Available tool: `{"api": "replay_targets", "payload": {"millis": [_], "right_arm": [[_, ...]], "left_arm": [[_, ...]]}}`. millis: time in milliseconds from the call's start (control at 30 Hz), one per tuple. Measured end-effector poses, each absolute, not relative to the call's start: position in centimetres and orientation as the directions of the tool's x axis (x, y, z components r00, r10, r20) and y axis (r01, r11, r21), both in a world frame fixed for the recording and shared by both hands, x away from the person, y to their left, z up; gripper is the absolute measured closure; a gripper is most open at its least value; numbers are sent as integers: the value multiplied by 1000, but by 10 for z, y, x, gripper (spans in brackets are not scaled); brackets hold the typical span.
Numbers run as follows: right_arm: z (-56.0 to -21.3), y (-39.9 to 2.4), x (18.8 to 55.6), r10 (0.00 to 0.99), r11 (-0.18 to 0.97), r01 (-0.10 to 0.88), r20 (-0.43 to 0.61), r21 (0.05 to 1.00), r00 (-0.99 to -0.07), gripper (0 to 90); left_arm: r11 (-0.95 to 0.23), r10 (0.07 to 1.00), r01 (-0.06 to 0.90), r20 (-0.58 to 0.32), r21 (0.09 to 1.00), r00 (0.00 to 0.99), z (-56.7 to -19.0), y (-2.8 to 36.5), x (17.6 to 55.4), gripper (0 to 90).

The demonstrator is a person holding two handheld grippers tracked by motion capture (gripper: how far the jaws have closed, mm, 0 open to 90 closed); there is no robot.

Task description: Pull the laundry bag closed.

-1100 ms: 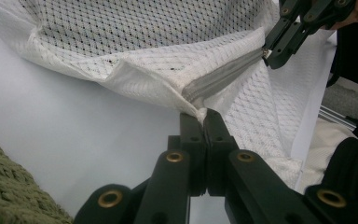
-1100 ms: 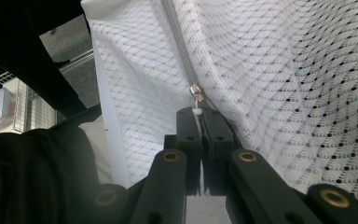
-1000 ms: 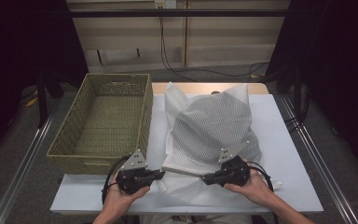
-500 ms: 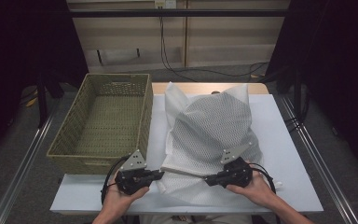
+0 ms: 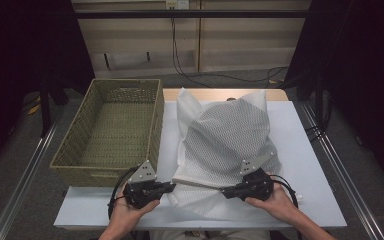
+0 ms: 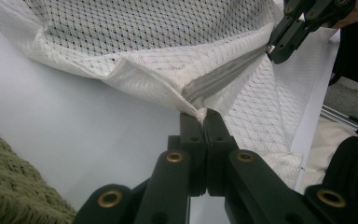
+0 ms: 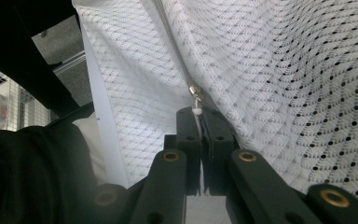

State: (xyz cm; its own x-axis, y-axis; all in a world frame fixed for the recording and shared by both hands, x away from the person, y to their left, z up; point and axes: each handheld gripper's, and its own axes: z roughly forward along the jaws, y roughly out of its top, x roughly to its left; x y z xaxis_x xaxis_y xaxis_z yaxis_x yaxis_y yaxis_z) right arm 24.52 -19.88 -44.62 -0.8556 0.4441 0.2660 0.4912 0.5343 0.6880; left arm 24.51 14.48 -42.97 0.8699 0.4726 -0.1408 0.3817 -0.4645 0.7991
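- Left gripper view, lower middle: my left gripper point(image 6: 204, 122) is clenched on the mesh laundry bag point(image 5: 227, 145) at its zipper point(image 6: 223, 77) end; pulling hard could tear it free.
- My right gripper point(image 7: 198, 119) pinches the zipper pull point(image 7: 195, 95); its thin cord may slip.
- Both hands rest low at the desk point(image 5: 310, 165) bottom edge, 2 grippers pointing inward.

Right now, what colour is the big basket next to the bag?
The basket is olive green woven wicker, seen best in the high view, left of the white mesh bag.
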Motion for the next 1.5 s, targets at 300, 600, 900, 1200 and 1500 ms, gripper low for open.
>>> {"api": "replay_targets", "payload": {"millis": [300,600,900,1200,1500], "right_arm": [[-447,-208,243,464,529,499,258,687,-847,879],[-447,-210,243,472,531,502,254,683,-844,879],[-445,-213,243,477,527,501,249,687,-843,879],[-447,-220,240,491,521,511,250,684,-835,879],[-447,-224,241,497,518,514,248,684,-831,879]], "left_arm": [[-466,478,383,-137,797,868,-430,146,246,891],[-460,471,382,-144,802,871,-431,146,246,891],[-459,476,380,-139,803,869,-430,146,245,891],[-465,477,381,-136,799,868,-430,148,246,891],[-469,478,384,-137,795,868,-430,147,246,891]]}}
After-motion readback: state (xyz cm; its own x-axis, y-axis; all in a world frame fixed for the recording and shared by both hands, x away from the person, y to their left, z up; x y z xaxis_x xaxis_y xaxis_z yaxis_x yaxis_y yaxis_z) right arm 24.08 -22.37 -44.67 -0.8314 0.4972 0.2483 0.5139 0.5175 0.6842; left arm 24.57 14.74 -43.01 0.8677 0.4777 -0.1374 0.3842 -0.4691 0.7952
